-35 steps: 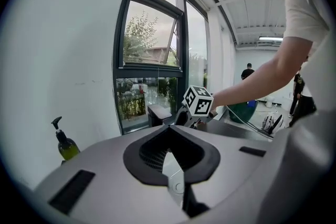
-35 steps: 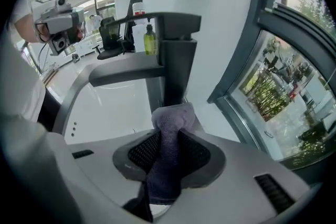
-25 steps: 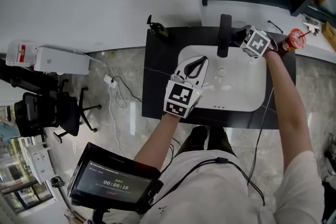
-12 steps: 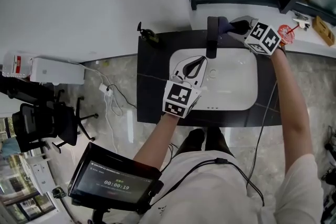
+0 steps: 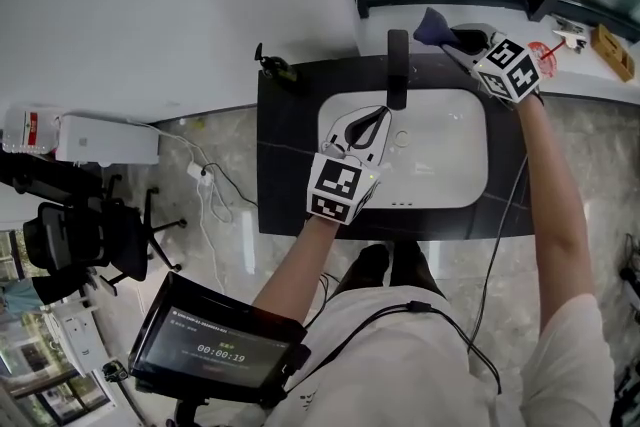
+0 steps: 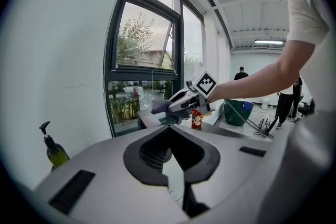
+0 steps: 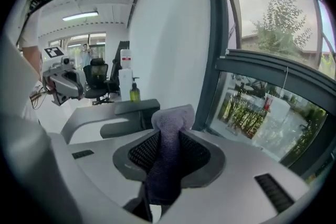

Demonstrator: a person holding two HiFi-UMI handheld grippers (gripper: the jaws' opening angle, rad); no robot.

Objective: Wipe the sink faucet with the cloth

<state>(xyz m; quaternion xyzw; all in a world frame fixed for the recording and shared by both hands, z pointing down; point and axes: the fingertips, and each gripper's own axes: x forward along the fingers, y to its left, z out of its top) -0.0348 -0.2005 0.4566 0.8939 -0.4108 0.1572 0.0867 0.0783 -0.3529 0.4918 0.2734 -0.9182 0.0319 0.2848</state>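
Cloth: a purple-grey cloth [image 7: 167, 157], bunched into a thick fold and pinched in the right gripper. It runs up between the jaws, and its rounded end pokes out past the tips.
Where the cloth is: held in the air behind the sink's back edge, to the right of the faucet's top. In the head view a gap shows between cloth and faucet.
Right gripper: the right gripper [image 7: 166, 165] has its jaws clamped on the cloth and tilts downward towards the faucet.
Faucet: a dark, flat-spouted faucet [image 5: 397, 67] stands at the back of the sink, its spout reaching over the basin.
Sink: a white rounded basin [image 5: 455, 187] set in a dark counter [image 5: 288, 175].
Left gripper: the left gripper [image 5: 372, 123] is over the basin's left part, just left of the spout. Its jaw tips meet with nothing between them.
Around: a soap bottle [image 5: 276, 66] on the counter's back-left corner – a window [image 6: 142, 57] behind the sink, a red can [image 5: 546, 52] on the ledge at right.
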